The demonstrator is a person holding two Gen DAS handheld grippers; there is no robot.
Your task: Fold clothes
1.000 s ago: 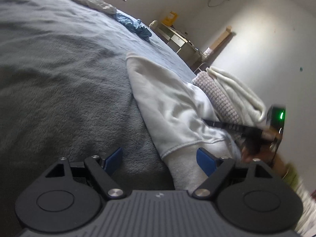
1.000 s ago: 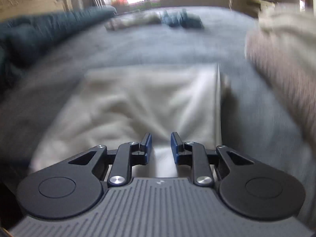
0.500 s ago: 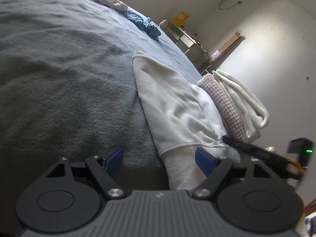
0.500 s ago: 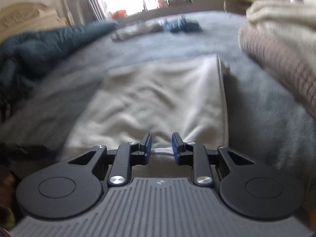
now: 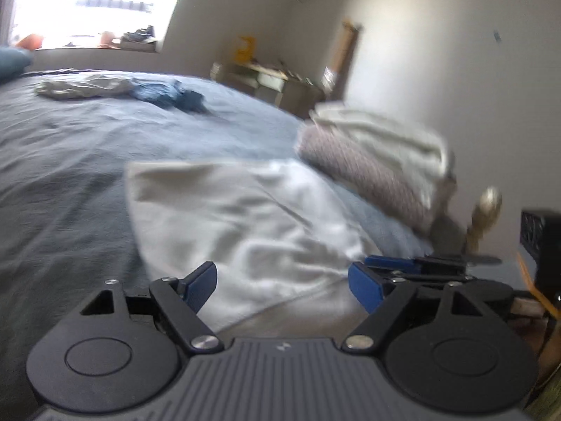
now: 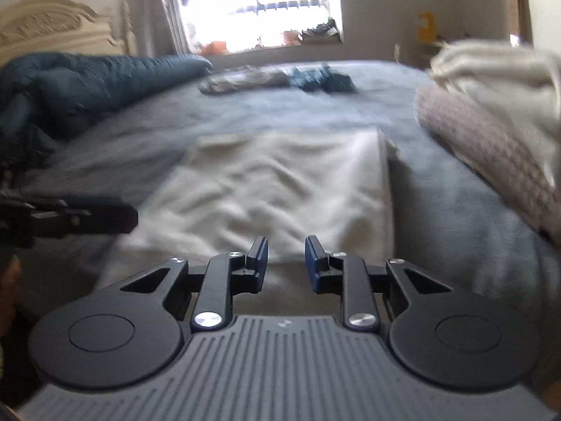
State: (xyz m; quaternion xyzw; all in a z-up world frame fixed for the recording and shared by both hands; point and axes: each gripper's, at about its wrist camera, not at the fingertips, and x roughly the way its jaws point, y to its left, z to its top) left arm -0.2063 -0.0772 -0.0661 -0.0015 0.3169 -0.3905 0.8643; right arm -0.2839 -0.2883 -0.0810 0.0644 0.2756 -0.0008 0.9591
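Note:
A white garment [image 5: 245, 217] lies flat on the grey bed cover [image 5: 70, 175], folded into a long panel with its ribbed hem nearest me. My left gripper [image 5: 280, 275] hovers over that hem with its jaws opening wide; the cloth lies beneath the gap and the pads do not touch it. My right gripper [image 6: 285, 249] sits over the same hem of the garment [image 6: 280, 189] with a narrow gap and nothing pinched. It shows side-on as the right gripper [image 5: 385, 261] in the left wrist view. The left gripper [image 6: 119, 215] reaches in from the left of the right wrist view.
A folded pink knit [image 6: 491, 147] and a cream garment [image 6: 498, 70] are stacked at the bed's right edge by the wall. Crumpled blue clothes [image 5: 168, 93] and a pale bundle [image 5: 80, 87] lie far back. A dark teal duvet [image 6: 87, 80] is heaped at the left.
The left wrist view has rolled level and swung from beside the garment to over its near hem, close to the right gripper. The left gripper has come into the right wrist view.

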